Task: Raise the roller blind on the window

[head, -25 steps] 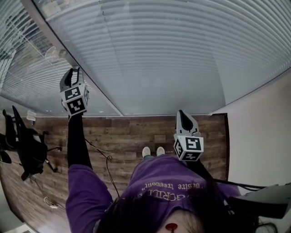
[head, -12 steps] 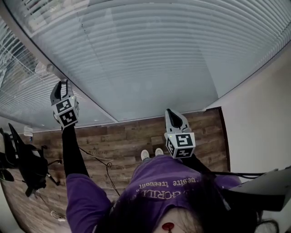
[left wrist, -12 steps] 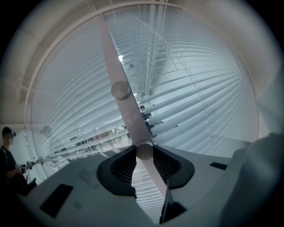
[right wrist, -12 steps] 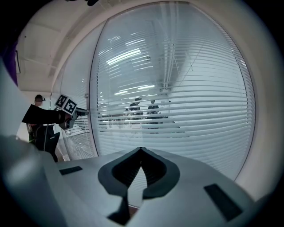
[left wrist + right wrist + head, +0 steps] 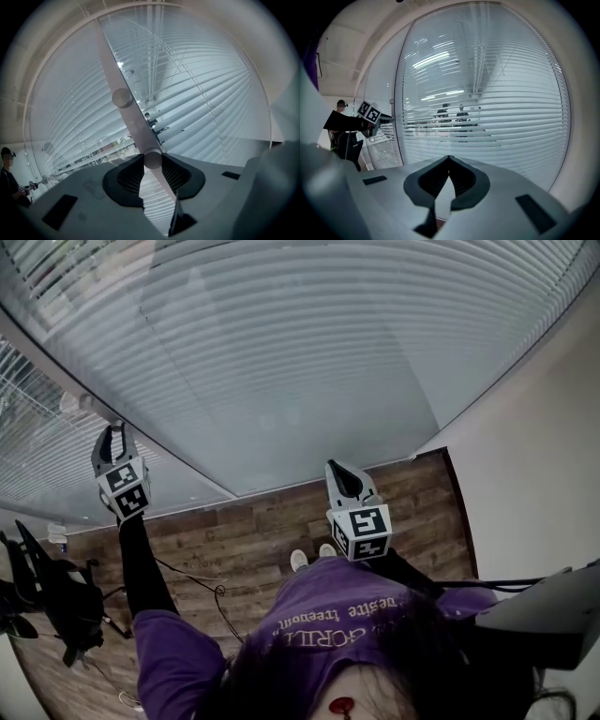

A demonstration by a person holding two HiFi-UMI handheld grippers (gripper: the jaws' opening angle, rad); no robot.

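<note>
Left gripper (image 5: 112, 431) apparently clamped on a round knob (image 5: 152, 159) beside the blind (image 5: 300, 343); right gripper (image 5: 449, 158) closed, empty.

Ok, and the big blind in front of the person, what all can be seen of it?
The blind is a wide panel of pale horizontal slats, seemingly behind reflective glass. It hangs fully lowered, reaching the wood floor. The slats stand slightly open: figures show through. A pale post bounds its left edge, a wall its right. Nothing touches it; the left gripper is shut on a round knob on the post.
</note>
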